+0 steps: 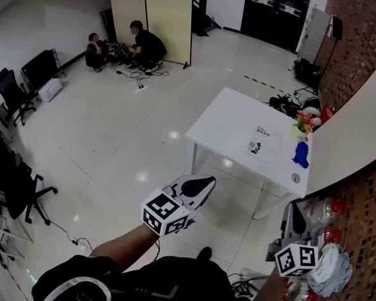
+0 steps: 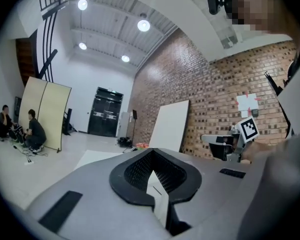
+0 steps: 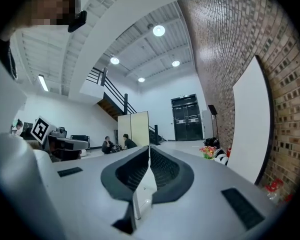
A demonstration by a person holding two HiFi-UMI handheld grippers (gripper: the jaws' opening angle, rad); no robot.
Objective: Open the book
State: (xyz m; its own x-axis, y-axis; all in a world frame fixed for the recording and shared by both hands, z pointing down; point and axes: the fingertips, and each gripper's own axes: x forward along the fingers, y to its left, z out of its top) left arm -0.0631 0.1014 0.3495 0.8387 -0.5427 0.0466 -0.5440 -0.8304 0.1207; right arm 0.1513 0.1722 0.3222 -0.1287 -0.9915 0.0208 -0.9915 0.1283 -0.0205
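1. Left gripper (image 1: 200, 185) sits nearest, low in the head view, with its jaws pressed together and nothing between them.
2. Right gripper (image 1: 296, 217), at about five o'clock, is likewise closed and empty.
3. Book (image 1: 263, 142) lies flat on the white table (image 1: 222, 121), at roughly two o'clock from the left gripper and well apart from both.
4. Judged step: the approach. Close in, part one gripper's jaws, catch only the cover's free edge — steady the book with the other.

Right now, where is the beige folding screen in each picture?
Head view: beige folding screen at top, left of centre.
Left gripper view: screen at far left, mid-height.
Right gripper view: screen at centre, mid-height.
Shared landmark: black double doors, right of the screen in every view.
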